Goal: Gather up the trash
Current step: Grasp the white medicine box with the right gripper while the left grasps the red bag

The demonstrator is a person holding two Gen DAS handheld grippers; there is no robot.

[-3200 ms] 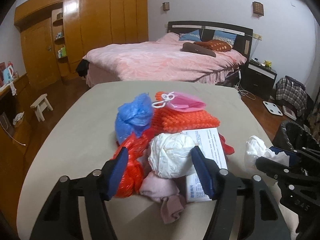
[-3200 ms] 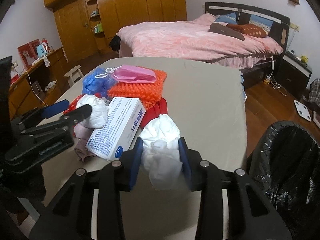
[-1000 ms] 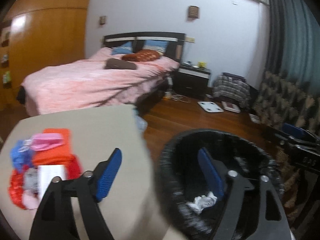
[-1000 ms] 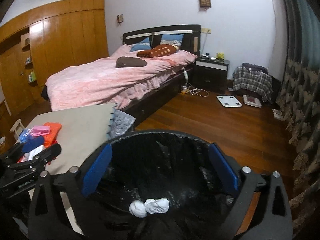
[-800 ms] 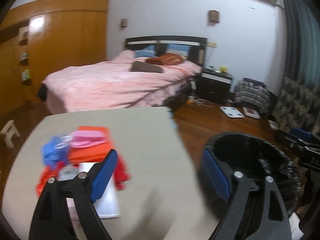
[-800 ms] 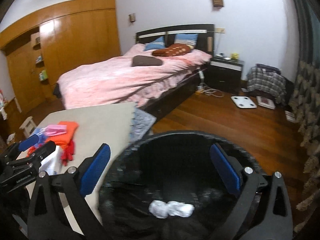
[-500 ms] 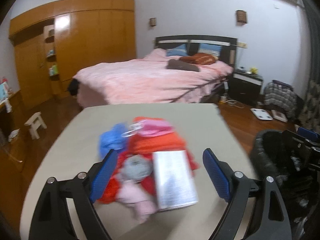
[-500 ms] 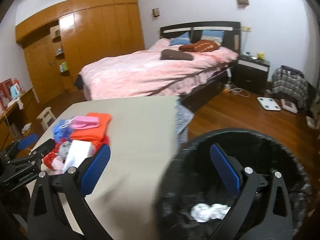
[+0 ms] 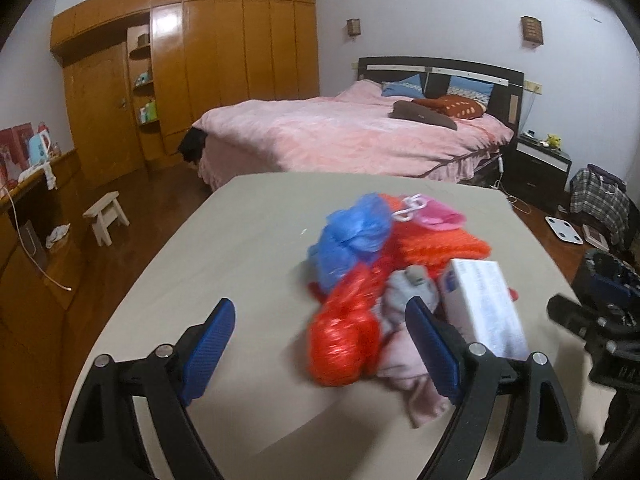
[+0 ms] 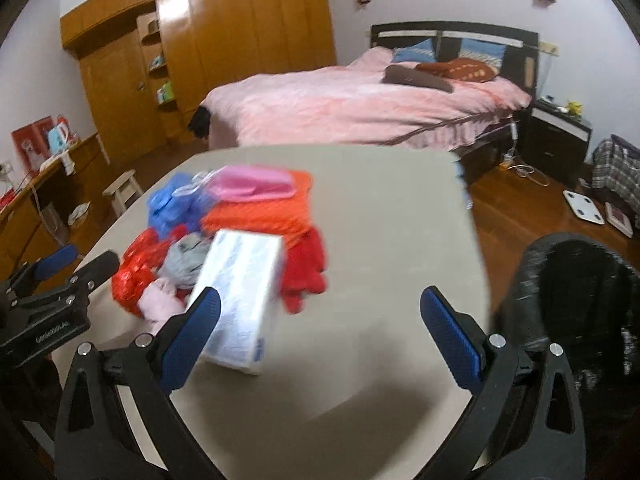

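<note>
A heap of trash lies on the beige table point(image 9: 240, 240): a red plastic bag point(image 9: 344, 332), a blue plastic bag point(image 9: 352, 236), a white carton point(image 9: 484, 312), a grey wad point(image 9: 412, 292), a pink mask point(image 9: 436, 216) and orange mesh point(image 9: 440, 244). My left gripper point(image 9: 320, 344) is open and empty, just before the red bag. My right gripper point(image 10: 320, 328) is open and empty over the table; the white carton point(image 10: 240, 300) lies by its left finger. The black-lined bin point(image 10: 572, 292) stands right of the table.
A pink bed point(image 9: 352, 136) stands behind the table, with a wooden wardrobe point(image 9: 200, 80) at the back left. A small stool point(image 9: 106, 216) and a side desk point(image 9: 24, 208) are on the left. A scale point(image 10: 584, 206) lies on the wooden floor.
Both grippers dropped white wads into the bin and opened. They have swung left from over the bin back to the table and the trash heap.
</note>
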